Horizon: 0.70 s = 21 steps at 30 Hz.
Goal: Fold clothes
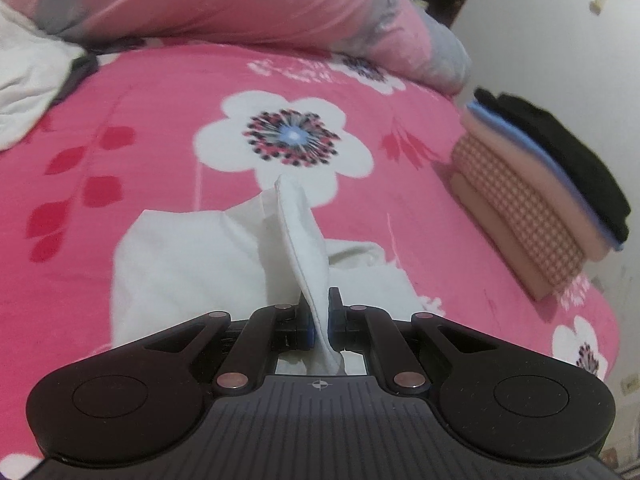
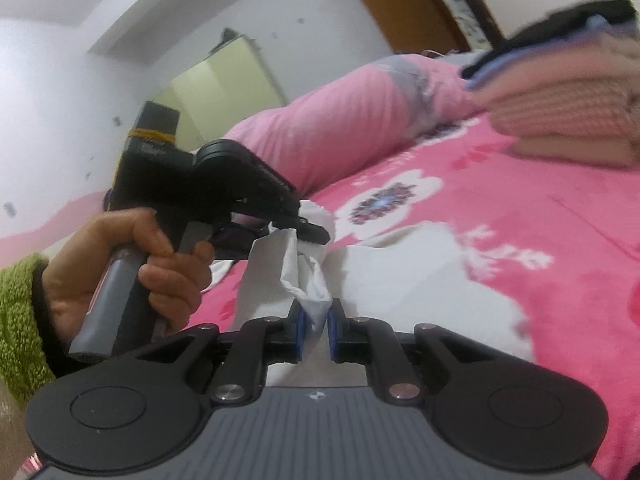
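My left hand-held gripper (image 1: 319, 312) is clamped on a stitched edge of the white garment (image 1: 192, 256), and my right hand-held gripper (image 2: 316, 320) pinches another bunched part of it. The rest of it lies on the pink flowered bed (image 1: 160, 120), near a stack of folded clothes (image 1: 540, 184).

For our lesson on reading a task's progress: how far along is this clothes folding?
Done: a stack of folded clothes sits at the bed's edge. In hand: the left gripper and right gripper both pinch the white garment, lifted and unfolded. Left: folding it, plus the crumpled white cloth near the pillow.
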Each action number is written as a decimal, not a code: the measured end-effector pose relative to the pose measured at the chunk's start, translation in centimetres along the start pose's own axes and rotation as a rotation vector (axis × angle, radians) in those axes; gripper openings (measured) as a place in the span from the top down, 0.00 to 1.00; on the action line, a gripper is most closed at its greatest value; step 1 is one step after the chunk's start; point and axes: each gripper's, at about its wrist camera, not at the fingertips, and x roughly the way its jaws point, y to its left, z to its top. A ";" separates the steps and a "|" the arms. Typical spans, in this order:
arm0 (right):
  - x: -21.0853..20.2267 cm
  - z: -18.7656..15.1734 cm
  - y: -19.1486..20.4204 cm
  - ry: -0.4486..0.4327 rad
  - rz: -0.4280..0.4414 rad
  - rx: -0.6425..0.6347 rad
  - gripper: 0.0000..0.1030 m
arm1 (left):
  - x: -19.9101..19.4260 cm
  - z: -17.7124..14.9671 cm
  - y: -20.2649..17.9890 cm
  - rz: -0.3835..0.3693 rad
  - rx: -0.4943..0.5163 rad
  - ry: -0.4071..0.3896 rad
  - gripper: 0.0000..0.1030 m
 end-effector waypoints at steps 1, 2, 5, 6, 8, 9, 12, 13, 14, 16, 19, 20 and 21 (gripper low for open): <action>0.0 0.0 -0.6 0.000 -0.006 0.013 0.89 | 0.5 0.0 -0.4 0.002 0.009 0.010 0.97; 0.0 0.0 -1.1 0.000 -0.012 0.025 0.89 | 1.1 0.0 -0.7 0.003 0.018 0.019 0.97; -0.1 -0.1 -2.7 -0.001 -0.028 0.056 0.89 | 2.3 -0.3 -1.9 0.011 0.055 0.037 0.97; -0.1 -0.1 -3.2 0.000 -0.033 0.066 0.89 | 2.7 -0.4 -2.2 0.006 0.065 0.045 0.97; -0.1 -0.3 -4.2 0.004 -0.040 0.089 0.89 | 3.4 -0.7 -2.4 -0.012 0.070 0.065 0.95; 0.0 -0.4 -4.6 0.012 -0.035 0.108 0.89 | 3.7 -0.8 -2.4 -0.023 0.064 0.079 0.90; 0.1 -0.8 -6.0 0.035 -0.021 0.164 0.89 | 3.5 -1.0 -1.9 -0.051 0.050 0.091 0.70; 0.1 -0.8 -6.2 0.038 -0.012 0.176 0.89 | 3.2 -1.1 -1.7 -0.062 0.047 0.089 0.69; 0.1 -0.8 -6.4 0.041 -0.002 0.187 0.89 | 2.6 -1.2 -1.6 -0.077 0.052 0.072 0.68; 0.1 -0.7 -6.7 0.047 0.020 0.209 0.88 | 0.9 -1.5 -1.3 -0.100 0.068 0.037 0.55; 0.2 -0.5 -7.4 0.064 0.053 0.265 0.87 | -2.7 -2.3 -0.6 -0.105 0.108 -0.029 0.47; 0.2 -0.4 -7.6 0.071 0.065 0.285 0.86 | -4.0 -2.8 -0.2 -0.108 0.120 -0.045 0.47; 0.2 -0.3 -7.7 0.081 0.073 0.300 0.85 | -5.3 -3.4 0.3 -0.113 0.132 -0.060 0.46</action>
